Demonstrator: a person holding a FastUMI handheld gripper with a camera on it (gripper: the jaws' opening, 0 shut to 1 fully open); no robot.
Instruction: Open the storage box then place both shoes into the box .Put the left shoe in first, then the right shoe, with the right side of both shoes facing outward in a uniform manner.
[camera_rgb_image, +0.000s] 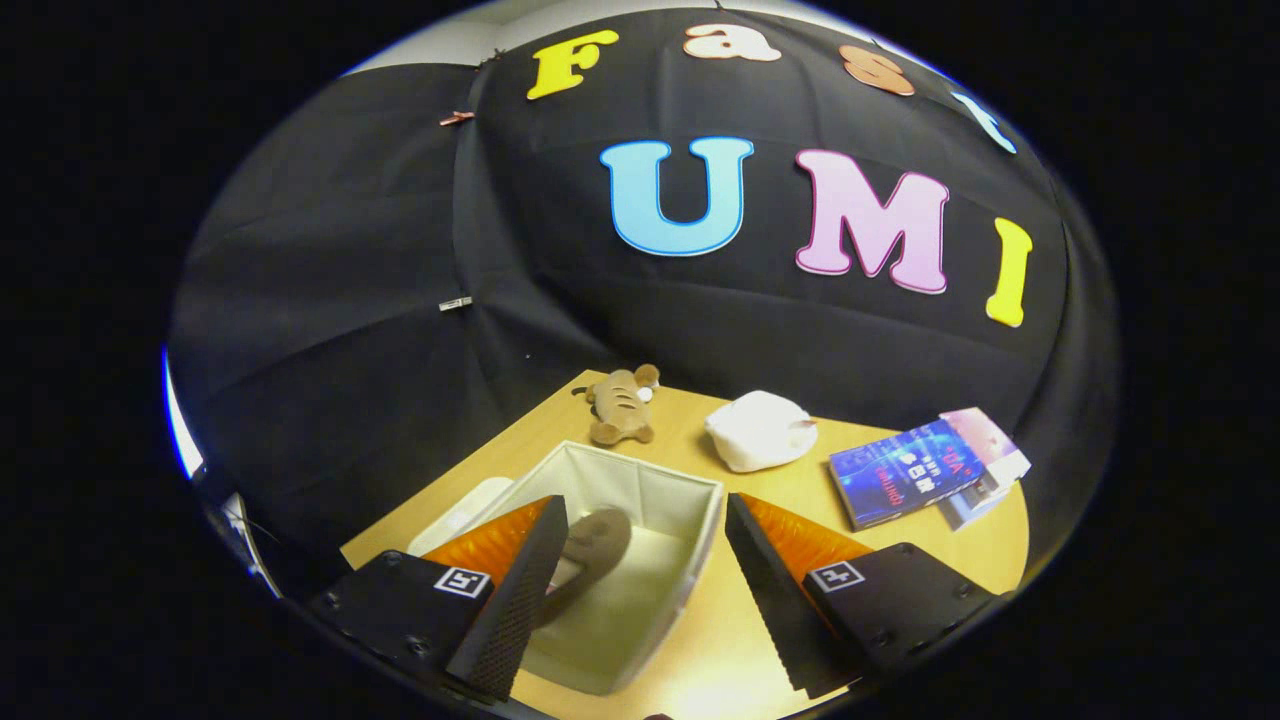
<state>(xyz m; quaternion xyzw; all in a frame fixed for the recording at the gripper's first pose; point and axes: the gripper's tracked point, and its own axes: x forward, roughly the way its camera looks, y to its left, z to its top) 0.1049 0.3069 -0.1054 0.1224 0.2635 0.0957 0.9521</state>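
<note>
Plush toy (620, 403), white cloth (760, 430), books (905, 470)

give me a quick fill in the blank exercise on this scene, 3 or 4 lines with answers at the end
1. The storage box on the table has its lid ____.
2. A brown shoe lies ____ the box.
3. The gripper hangs over the box with its jaws ____, holding nothing.
4. Beyond the box, between the plush toy and the books, lies a ____ bundle.

Answers: off; inside; open; white
</note>
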